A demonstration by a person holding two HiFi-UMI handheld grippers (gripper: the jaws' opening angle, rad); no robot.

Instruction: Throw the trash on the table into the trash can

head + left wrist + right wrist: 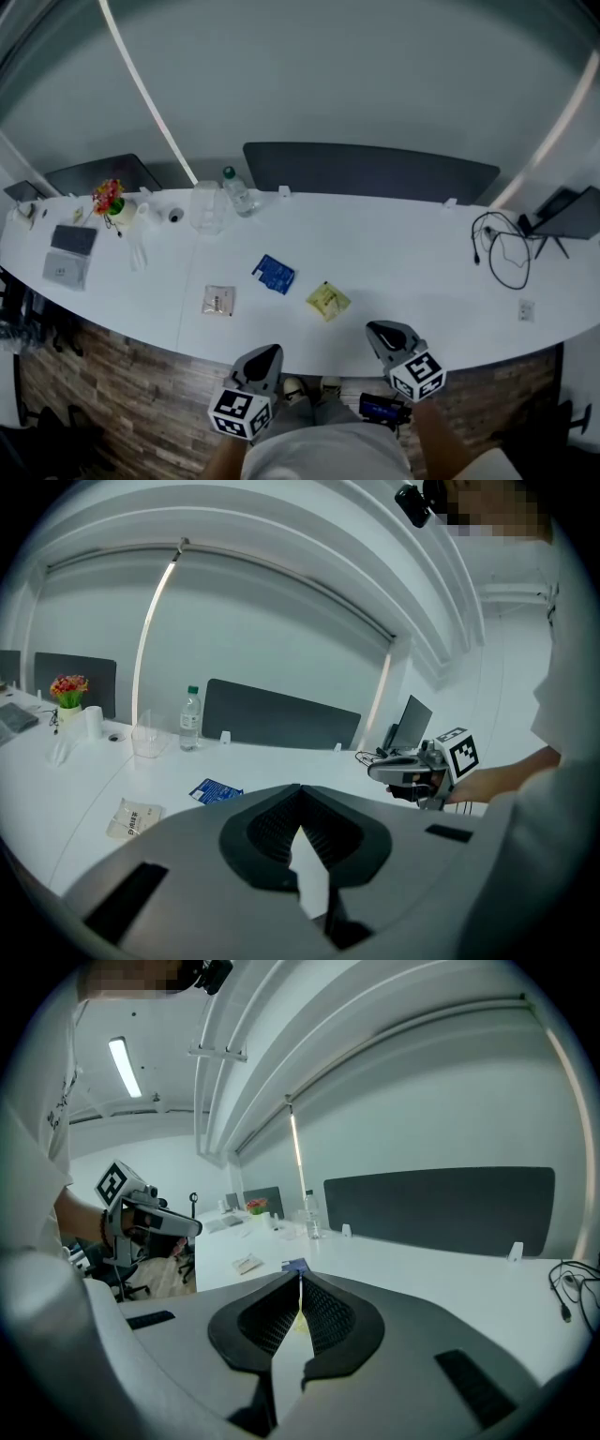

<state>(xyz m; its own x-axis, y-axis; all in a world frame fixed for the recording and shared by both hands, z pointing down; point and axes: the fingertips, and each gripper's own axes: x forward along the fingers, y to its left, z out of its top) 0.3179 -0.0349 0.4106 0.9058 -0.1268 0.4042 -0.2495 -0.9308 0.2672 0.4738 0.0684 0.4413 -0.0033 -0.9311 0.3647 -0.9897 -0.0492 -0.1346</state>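
While both grippers hover at the near edge of the counter (422, 253), three pieces of trash lie on its white top in front of them.

At the far left, against the far edge, stand some flowers (108, 197). Right of them come a clear tub (208, 208) and a bottle (234, 190), the two close together.

Nearer, a pale packet (217, 300) lies flat close to the near edge. Just right of it and nearer the person, the left gripper (267, 352) has its tips just over that edge. Its own view shows the jaws closed tip to tip with nothing between them.

A blue packet (274, 274) lies beyond this gripper, farther in than the other two pieces. A yellow packet (328, 300) lies to its right and nearer, apart from it, about midway between the two grippers.

The right gripper (377, 328) reaches over the near edge, near the yellow packet but not touching it. Its jaws are fully closed and empty.

Well to the right, a black cable (502, 248) lies looped on the counter. A dark screen (572, 214) on a stand is at the far right end. A long dark panel (370, 171) runs behind the far edge.
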